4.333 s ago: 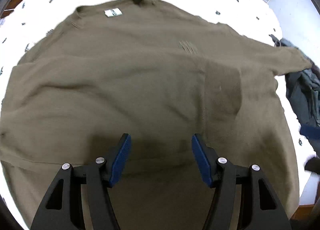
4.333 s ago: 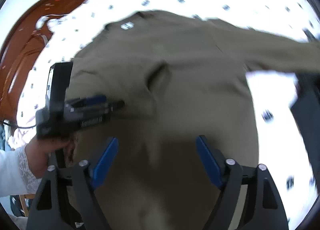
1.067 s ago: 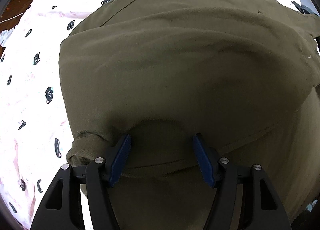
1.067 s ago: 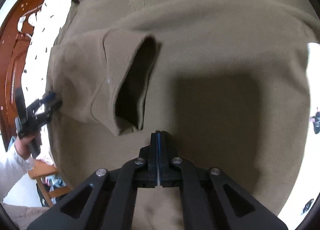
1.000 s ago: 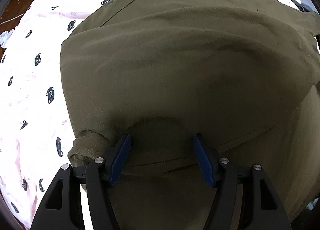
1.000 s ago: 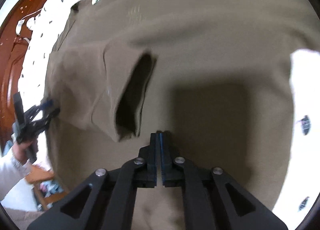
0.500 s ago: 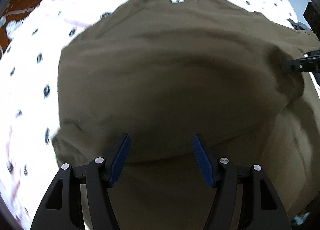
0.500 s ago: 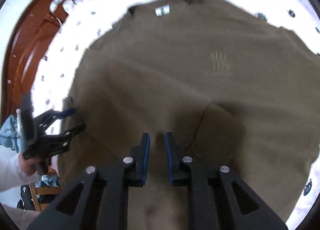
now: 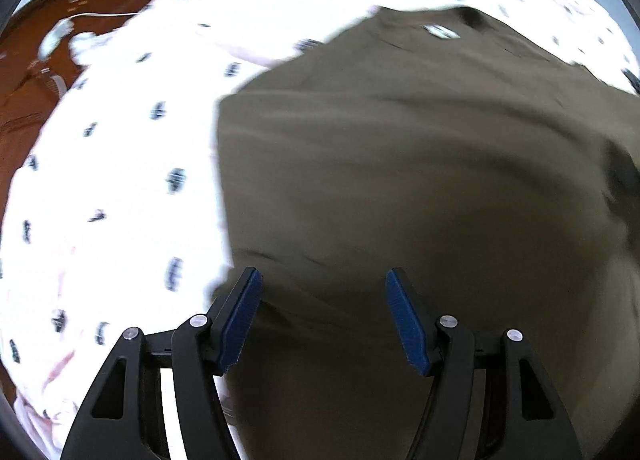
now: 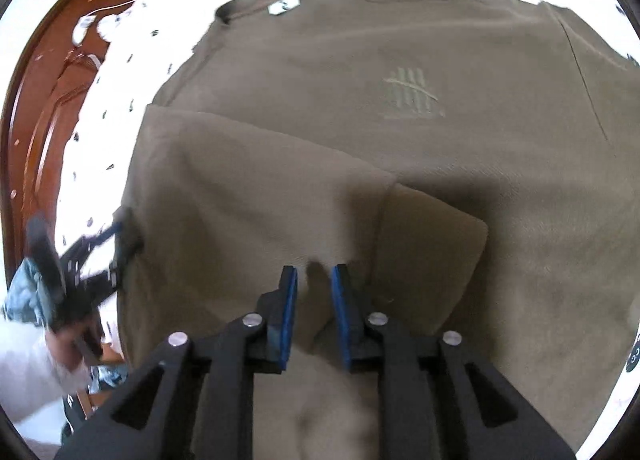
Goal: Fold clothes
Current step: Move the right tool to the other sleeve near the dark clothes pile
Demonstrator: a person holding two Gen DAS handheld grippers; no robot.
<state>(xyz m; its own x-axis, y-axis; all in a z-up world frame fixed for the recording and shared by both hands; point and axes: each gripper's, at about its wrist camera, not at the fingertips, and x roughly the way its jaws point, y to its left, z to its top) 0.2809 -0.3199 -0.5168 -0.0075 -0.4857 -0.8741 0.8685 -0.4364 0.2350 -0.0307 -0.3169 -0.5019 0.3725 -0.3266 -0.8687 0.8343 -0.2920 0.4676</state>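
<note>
Olive sweatshirt (image 10: 400, 148) is lying on bed sheet (image 9: 120, 180); left gripper (image 9: 322, 316) is gaping wide, empty; right gripper (image 10: 314, 300) is hovering narrowly parted, gripping nothing.

The left tongs (image 9: 322, 314) stood wide apart above the lower left part of an olive-brown sweatshirt (image 9: 420, 164), their blue pads (image 9: 242, 318) clear of the cloth between them. The garment lay spread over a bed sheet (image 9: 120, 164), white with small dark printed figures, and filled the right and middle of the view. Its neckline, with a small white label (image 9: 440, 31), lay at the far end. The left side ran as a straight folded edge down toward the left pad. Dark reddish wood (image 9: 60, 40) showed past the sheet at the upper left. The whole view was motion-blurred.
</note>
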